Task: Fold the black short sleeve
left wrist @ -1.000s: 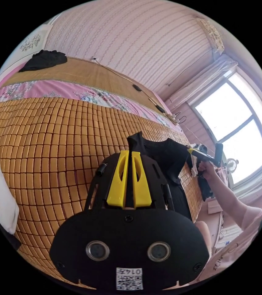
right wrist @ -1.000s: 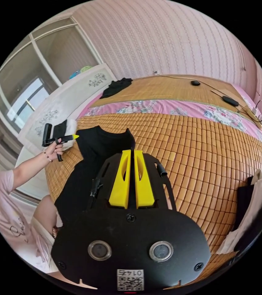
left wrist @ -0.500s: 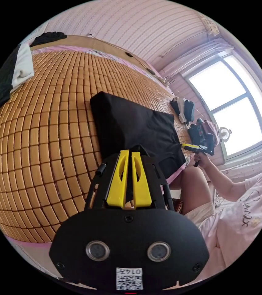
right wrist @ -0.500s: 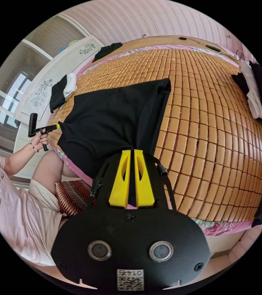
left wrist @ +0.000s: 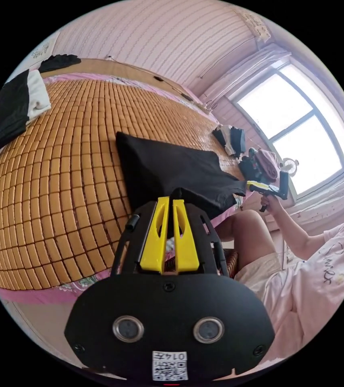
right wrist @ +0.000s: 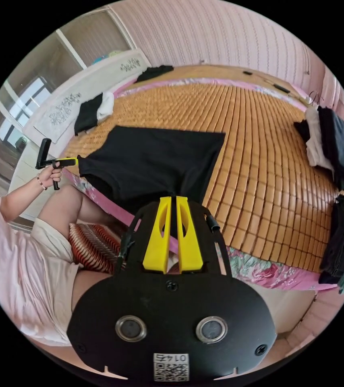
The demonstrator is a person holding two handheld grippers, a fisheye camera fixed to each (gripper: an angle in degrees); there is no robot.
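Note:
The black short sleeve shirt (left wrist: pixel 168 169) lies spread flat on the bamboo mat (left wrist: pixel 59 169), its near edge reaching the bed's edge. In the left gripper view my left gripper (left wrist: pixel 169 200) is shut on one near corner of the shirt, with black cloth between the yellow jaws. My right gripper (left wrist: pixel 249 185), held in a hand, grips the other near corner. In the right gripper view the shirt (right wrist: pixel 152 159) stretches between my right gripper (right wrist: pixel 173 198), shut on its corner, and my left gripper (right wrist: pixel 75 162) at the far left corner.
A black and white folded pile (right wrist: pixel 93 111) lies at the mat's left side and another pile (right wrist: pixel 329 141) at its right. A black garment (right wrist: pixel 154 72) lies at the bed's far end. The person's legs and a striped cushion (right wrist: pixel 93 246) are below the bed's edge (right wrist: pixel 260 270).
The shirt hung upright between the grippers a second ago. It has come down flat on the mat and been drawn toward the bed's near edge. Both grippers keep their hold.

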